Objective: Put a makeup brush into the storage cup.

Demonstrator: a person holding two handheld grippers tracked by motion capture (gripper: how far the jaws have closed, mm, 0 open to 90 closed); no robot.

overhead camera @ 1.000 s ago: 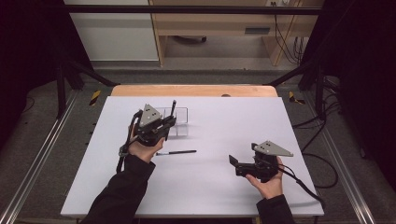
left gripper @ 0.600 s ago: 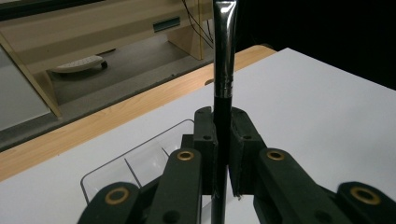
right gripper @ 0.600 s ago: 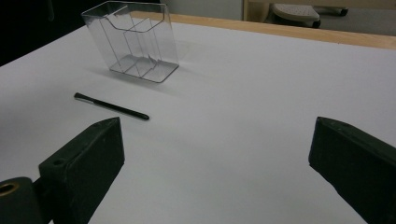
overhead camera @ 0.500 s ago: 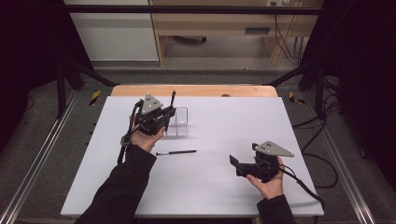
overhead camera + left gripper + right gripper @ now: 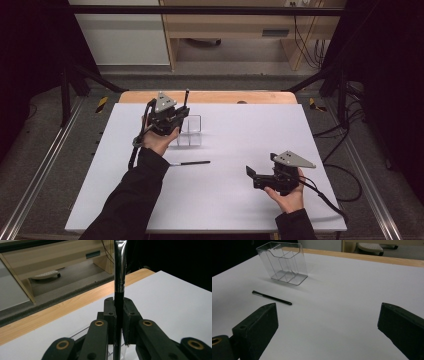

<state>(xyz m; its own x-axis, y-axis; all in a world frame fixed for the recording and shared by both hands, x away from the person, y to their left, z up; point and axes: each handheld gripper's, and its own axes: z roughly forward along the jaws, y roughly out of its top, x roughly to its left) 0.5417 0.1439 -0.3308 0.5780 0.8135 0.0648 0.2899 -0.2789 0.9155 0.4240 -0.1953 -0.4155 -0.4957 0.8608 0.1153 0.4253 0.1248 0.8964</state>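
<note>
My left gripper (image 5: pixel 176 119) is shut on a slim black brush (image 5: pixel 185 100) that stands upright between its jaws, silver ferrule (image 5: pixel 119 277) above the pads. It hovers just left of a clear plastic holder (image 5: pixel 192 131) with compartments, which stands on the white table. In the left gripper view the jaws (image 5: pixel 119 308) pinch the brush handle and the holder's rim shows below. A second black brush (image 5: pixel 190 163) lies flat in front of the holder (image 5: pixel 283 262). My right gripper (image 5: pixel 252 177) rests open near the right front, pointing at that lying brush (image 5: pixel 272 297), nothing between its jaws (image 5: pixel 327 315).
The white tabletop (image 5: pixel 260 130) has a wooden strip (image 5: pixel 225 96) along its far edge. Beyond it are a grey floor and a wooden shelf unit (image 5: pixel 225 30). Cables (image 5: pixel 345 180) trail from the right gripper off the table's right side.
My left hand has carried the upright brush a little farther from the person, toward the table's far edge, beside the holder. The right gripper and the lying brush have stayed put.
</note>
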